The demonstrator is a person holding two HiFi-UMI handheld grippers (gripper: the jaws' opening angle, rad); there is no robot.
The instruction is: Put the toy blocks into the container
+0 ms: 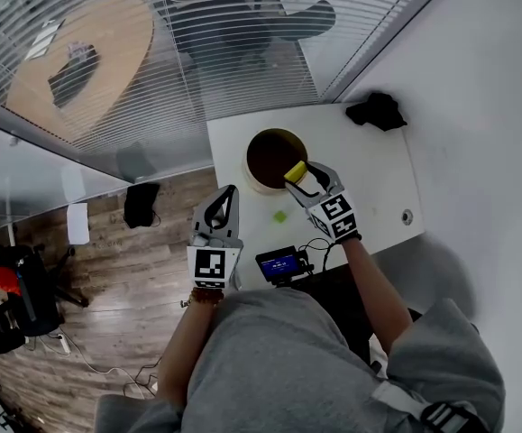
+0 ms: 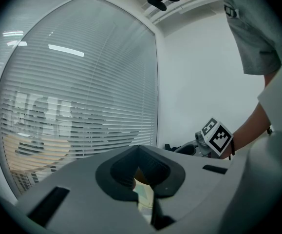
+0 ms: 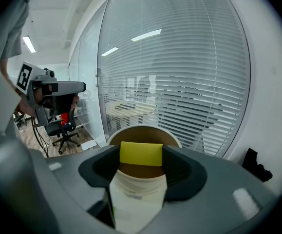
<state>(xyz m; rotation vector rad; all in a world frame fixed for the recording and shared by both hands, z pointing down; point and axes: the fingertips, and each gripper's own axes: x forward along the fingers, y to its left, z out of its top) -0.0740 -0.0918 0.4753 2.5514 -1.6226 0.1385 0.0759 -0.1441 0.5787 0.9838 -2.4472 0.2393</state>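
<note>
My right gripper (image 1: 297,171) is shut on a yellow block (image 1: 295,170), holding it over the near rim of the round container (image 1: 253,175), cream outside and brown inside. In the right gripper view the yellow block (image 3: 141,153) sits between the jaws just in front of the container (image 3: 131,132). A small green block (image 1: 280,216) lies on the white table (image 1: 369,188) below the container. My left gripper (image 1: 228,190) hovers off the table's left edge, jaws together and nothing in them; in its own view the left gripper (image 2: 140,182) shows only a thin gap.
A black object (image 1: 377,110) lies at the table's far right corner. A small device with a blue screen (image 1: 280,263) and a cable sits at the near edge. A small round fitting (image 1: 407,216) is on the right. Glass and blinds stand behind; a black bag (image 1: 141,204) is on the floor.
</note>
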